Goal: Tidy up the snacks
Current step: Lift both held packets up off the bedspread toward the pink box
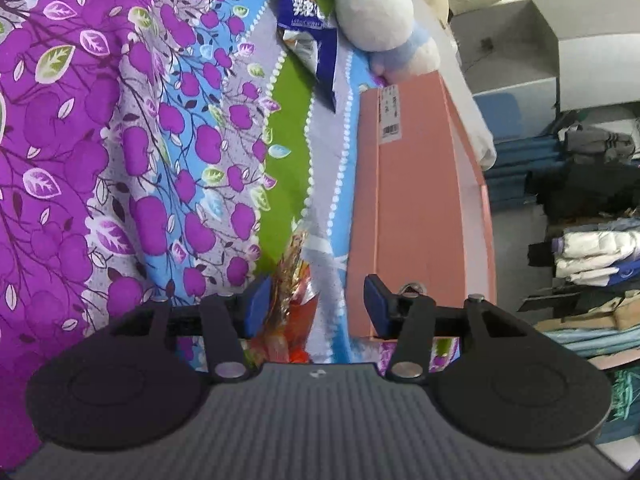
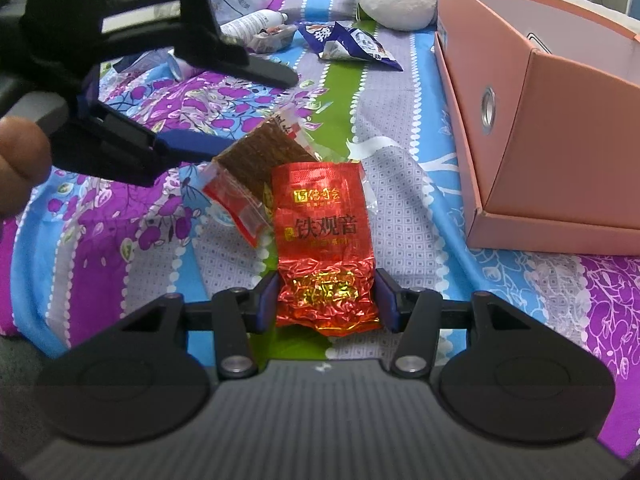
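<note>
In the right wrist view my right gripper (image 2: 326, 300) is shut on the lower end of a red foil packet (image 2: 324, 232) with gold lettering, both blue pads against its sides. Behind it, a brown snack in a clear wrapper with red ends (image 2: 260, 160) leans against the packet. My left gripper (image 2: 252, 116) reaches in from the upper left, open, its lower finger beside that brown snack. In the left wrist view the left gripper (image 1: 318, 304) is open: crinkled red and gold wrappers (image 1: 296, 284) lie against its left pad, and the right pad stands apart. An open pink box (image 2: 560, 140) sits to the right.
Everything lies on a purple, blue and green flowered sheet (image 2: 400, 200). A blue snack bag (image 2: 352, 44), a white plush toy (image 2: 396, 0) and a white bottle (image 2: 252, 22) lie further back. A person's thumb (image 2: 20, 160) shows at the left edge. Beyond the pink box (image 1: 416, 200) are stacked clothes (image 1: 592, 248).
</note>
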